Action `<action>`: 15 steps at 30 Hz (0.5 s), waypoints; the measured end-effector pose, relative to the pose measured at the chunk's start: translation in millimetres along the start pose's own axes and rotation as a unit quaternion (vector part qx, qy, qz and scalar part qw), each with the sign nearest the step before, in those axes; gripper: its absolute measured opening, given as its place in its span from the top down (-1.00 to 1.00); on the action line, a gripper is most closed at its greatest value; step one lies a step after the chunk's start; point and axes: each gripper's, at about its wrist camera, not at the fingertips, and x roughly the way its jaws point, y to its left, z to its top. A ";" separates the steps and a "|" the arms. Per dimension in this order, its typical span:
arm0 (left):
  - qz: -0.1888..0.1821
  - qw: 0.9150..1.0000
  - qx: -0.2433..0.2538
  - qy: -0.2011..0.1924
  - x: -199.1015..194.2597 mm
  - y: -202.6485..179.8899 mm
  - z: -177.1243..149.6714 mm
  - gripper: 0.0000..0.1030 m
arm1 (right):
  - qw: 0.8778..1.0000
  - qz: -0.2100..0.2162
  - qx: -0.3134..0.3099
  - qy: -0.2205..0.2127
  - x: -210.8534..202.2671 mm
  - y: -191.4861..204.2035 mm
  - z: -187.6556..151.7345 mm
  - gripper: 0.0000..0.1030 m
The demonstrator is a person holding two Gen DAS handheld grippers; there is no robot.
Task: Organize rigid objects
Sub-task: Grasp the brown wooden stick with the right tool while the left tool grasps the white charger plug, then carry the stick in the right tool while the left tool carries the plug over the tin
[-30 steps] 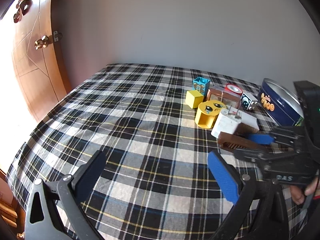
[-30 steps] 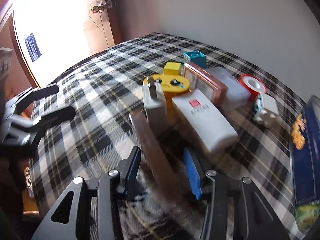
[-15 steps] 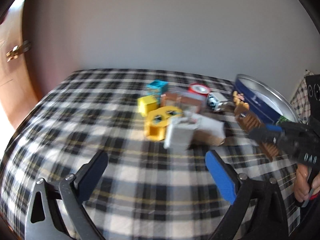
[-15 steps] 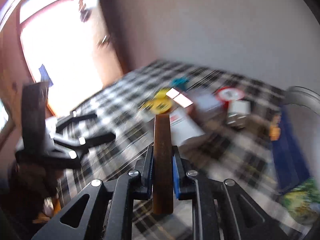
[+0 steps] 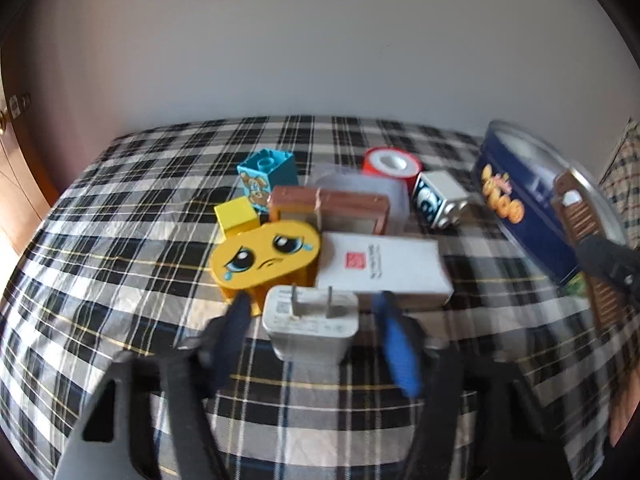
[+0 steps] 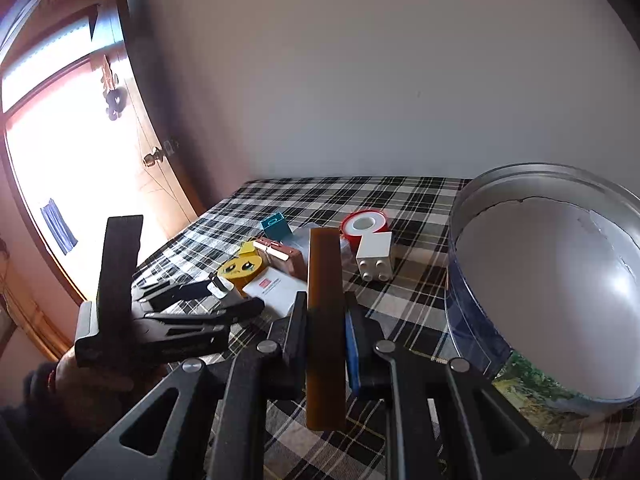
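My left gripper [image 5: 311, 305] straddles a white charger plug [image 5: 310, 328] lying prongs-up on the plaid cloth. Its jaws are closing, and a gap still shows on each side of the plug. My right gripper [image 6: 325, 320] is shut on a brown comb [image 6: 324, 280], held upright above the cloth just left of the round blue tin [image 6: 468, 300]. In the left wrist view the comb [image 5: 580, 216] sits in front of the tin [image 5: 520, 208] at the right edge. The tin's inside looks bare.
Behind the plug, packed close, are a yellow sad-face block [image 5: 266, 258], a white box [image 5: 380, 268], a brown frame [image 5: 328, 208], a teal brick [image 5: 268, 172], a yellow cube [image 5: 236, 216], a red tape roll [image 5: 390, 164] and a white toy block [image 5: 436, 200]. A wall backs the table; a wooden door stands left.
My left gripper moved in over the plug and its jaws narrowed around it. My right gripper shut on the comb, lifted it off the cloth and carried it toward the tin.
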 end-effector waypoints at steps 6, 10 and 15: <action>-0.032 0.999 -0.026 0.022 6.3 11.8 -4.7 0.26 | 1.000 -0.001 -0.002 0.005 -1.9 -0.6 -3.4 0.66; -0.023 0.999 -0.031 0.003 -2.5 17.3 -6.6 0.29 | 1.000 -0.012 0.001 0.006 1.0 -3.3 -3.8 0.66; -0.035 0.998 -0.043 -0.032 -22.6 30.9 -13.6 0.29 | 1.000 -0.019 0.005 -0.006 -1.0 -4.6 -2.7 0.66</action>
